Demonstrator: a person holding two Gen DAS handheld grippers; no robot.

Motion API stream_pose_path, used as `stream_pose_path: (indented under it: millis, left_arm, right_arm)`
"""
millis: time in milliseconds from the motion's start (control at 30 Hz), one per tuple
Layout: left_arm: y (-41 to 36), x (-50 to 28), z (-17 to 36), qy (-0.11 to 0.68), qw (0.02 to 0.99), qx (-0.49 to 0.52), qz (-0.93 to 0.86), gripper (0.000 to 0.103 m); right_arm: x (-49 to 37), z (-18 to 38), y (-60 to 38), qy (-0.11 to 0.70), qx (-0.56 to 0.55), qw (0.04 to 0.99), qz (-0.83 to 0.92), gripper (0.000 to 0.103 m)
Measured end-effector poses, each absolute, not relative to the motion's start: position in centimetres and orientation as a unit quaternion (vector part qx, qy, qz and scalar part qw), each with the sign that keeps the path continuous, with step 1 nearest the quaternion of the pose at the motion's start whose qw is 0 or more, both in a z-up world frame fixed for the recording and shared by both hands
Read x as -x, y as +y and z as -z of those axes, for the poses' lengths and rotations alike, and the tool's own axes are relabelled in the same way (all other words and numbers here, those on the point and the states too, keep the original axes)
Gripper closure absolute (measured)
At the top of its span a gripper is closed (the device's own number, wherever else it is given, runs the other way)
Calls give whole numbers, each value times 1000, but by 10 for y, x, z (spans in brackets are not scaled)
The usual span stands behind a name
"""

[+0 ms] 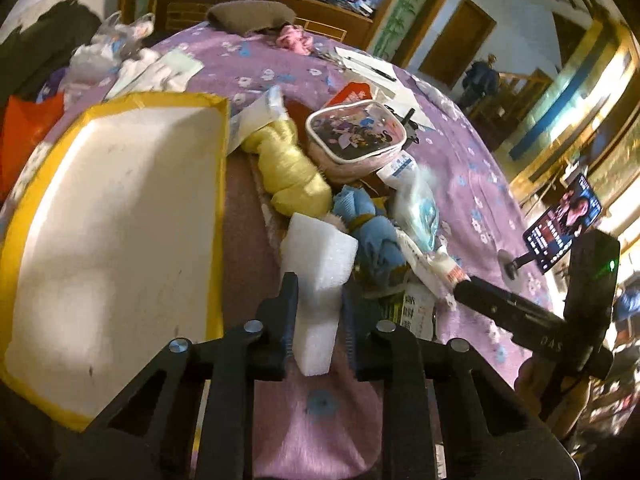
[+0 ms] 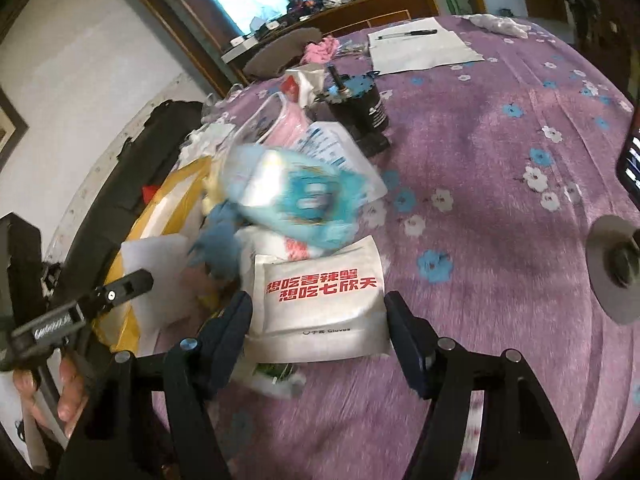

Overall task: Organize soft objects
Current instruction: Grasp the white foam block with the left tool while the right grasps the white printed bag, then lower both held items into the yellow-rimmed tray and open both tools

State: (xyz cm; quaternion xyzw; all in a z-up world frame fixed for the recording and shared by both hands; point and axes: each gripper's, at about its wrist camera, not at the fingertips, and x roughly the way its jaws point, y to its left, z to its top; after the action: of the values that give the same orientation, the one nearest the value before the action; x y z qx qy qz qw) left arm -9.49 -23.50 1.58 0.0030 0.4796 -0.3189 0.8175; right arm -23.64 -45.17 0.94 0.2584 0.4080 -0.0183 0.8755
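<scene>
Between the left gripper's (image 1: 316, 300) fingers: 1 white foam block (image 1: 318, 280).

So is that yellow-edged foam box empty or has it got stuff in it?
Empty as far as the left wrist view shows: the yellow-edged foam box shows only bare white interior, while the white foam block sits clamped in the left gripper.

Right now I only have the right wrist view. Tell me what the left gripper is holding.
Observer: The left gripper is shut on a white foam block.
Operator: Report what's inside the yellow-rimmed box.
Observer: Its white inside looks bare; I see nothing in it.
Operator: Name what sits behind the yellow bundle.
Observer: A cartoon pouch, right beside the bundle.
</scene>
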Motion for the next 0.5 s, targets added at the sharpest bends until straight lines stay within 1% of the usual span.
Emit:
stream_pose_path:
  millis: [167, 300, 400, 500]
  left_arm:
    - [-207, 117, -31, 475, 817, 41, 324, 89]
    - [-174, 130, -58, 458, 826, 77, 319, 89]
    - [-149, 135, -83, 440, 842, 82, 303, 89]
    - [-125, 130, -95, 425, 861, 72, 268, 89]
  right_arm:
    - [253, -17, -441, 395, -256, 882, 6, 35]
    - [252, -34, -419, 378, -250, 891, -21, 36]
    - [241, -52, -390, 366, -230, 900, -59, 36]
    - [222, -61, -358, 364, -205, 904, -94, 36]
